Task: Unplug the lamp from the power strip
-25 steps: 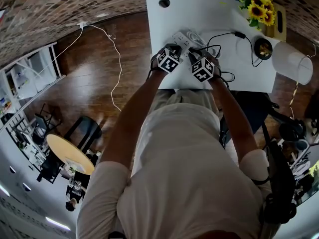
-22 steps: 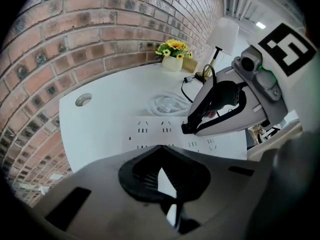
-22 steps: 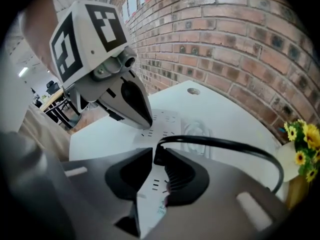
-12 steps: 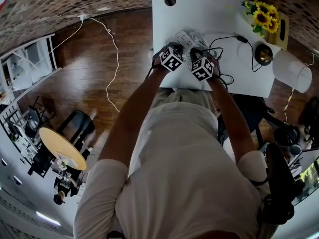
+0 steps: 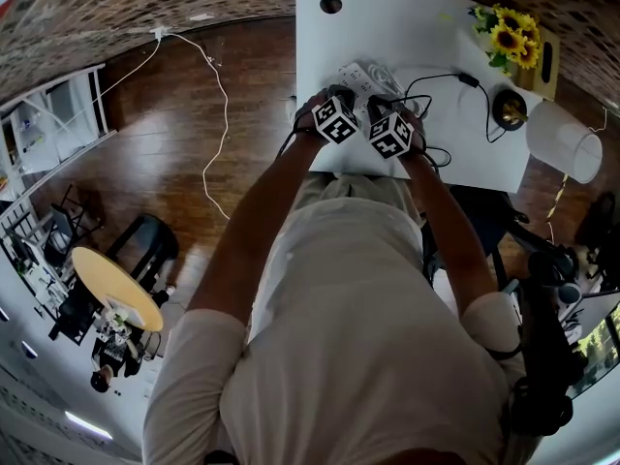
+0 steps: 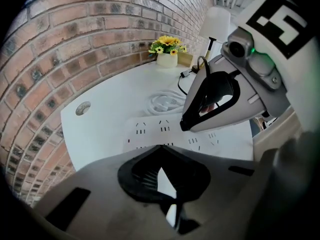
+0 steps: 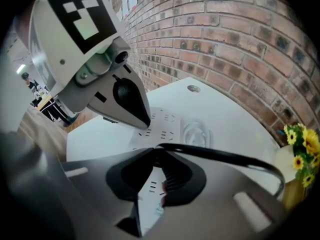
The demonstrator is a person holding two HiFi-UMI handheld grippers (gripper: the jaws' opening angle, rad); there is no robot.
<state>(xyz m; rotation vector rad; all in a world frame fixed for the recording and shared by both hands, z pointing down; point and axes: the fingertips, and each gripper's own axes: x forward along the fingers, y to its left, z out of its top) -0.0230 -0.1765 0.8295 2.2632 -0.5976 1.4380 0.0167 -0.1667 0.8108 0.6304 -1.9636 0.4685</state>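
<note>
– Right gripper (image 7: pixel 157 150): holding anything?
– Its jaws have just closed on the black lamp cable (image 7: pixel 220 156), right where it enters the power strip (image 7: pixel 162 126) directly beneath, near the worktop (image 7: pixel 225 104)'s front edge.
– And the left gripper (image 6: pixel 160 151)?
– Shut, just beside it, seemingly steadying the strip. The pull should go straight up.

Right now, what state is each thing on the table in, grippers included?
Left gripper: jaws together, empty, over the power strip.
Right gripper: jaws have just been closing, now shut on the lamp's black cord.
Plug: hidden under the right jaws; in or out, cannot tell.
Power strip: flat on the table, its white cord coiled.
Lamp: upright; lit or not, cannot tell.
Sunflowers: upright in their pot.
</note>
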